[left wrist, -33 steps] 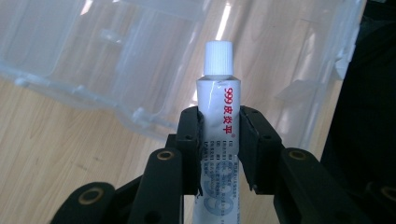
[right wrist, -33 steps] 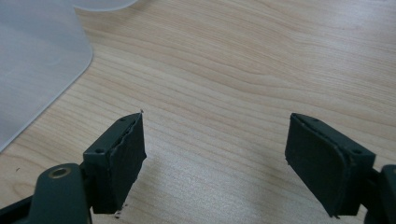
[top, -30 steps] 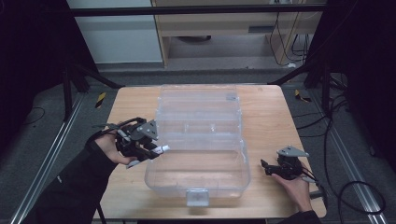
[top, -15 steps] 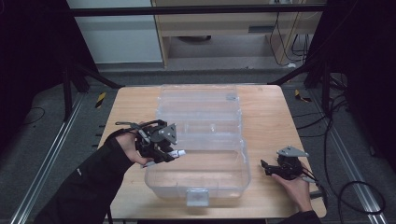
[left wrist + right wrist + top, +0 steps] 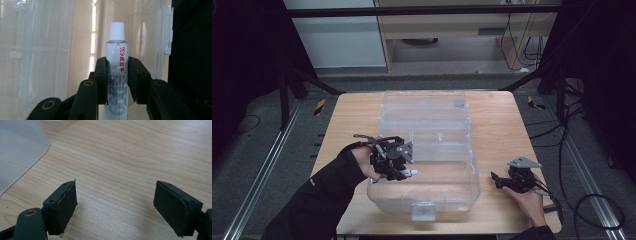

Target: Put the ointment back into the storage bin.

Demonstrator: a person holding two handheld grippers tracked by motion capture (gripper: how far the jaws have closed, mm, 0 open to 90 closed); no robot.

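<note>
A white ointment tube (image 5: 117, 62) with a white cap and red print sticks up between the jaws of my left gripper (image 5: 117, 75), which is shut on it. In the high view that left gripper (image 5: 399, 165) hangs over the left rim of a clear plastic bin (image 5: 447, 197), and the tube's white tip (image 5: 412, 173) points into it. My right gripper (image 5: 498, 181) rests on the wooden table (image 5: 502, 125) to the right of the bin. Its jaws stand wide apart in the right gripper view (image 5: 115, 205), with bare wood between them.
The bin's clear lid (image 5: 424, 112) lies open flat behind it, toward the table's far edge. A corner of the bin (image 5: 20, 147) shows at the upper left of the right gripper view. Black frame legs and cables surround the table on the floor.
My left gripper has carried the tube rightward, from beside the bin's left wall to over its rim. The right gripper has stayed put.
</note>
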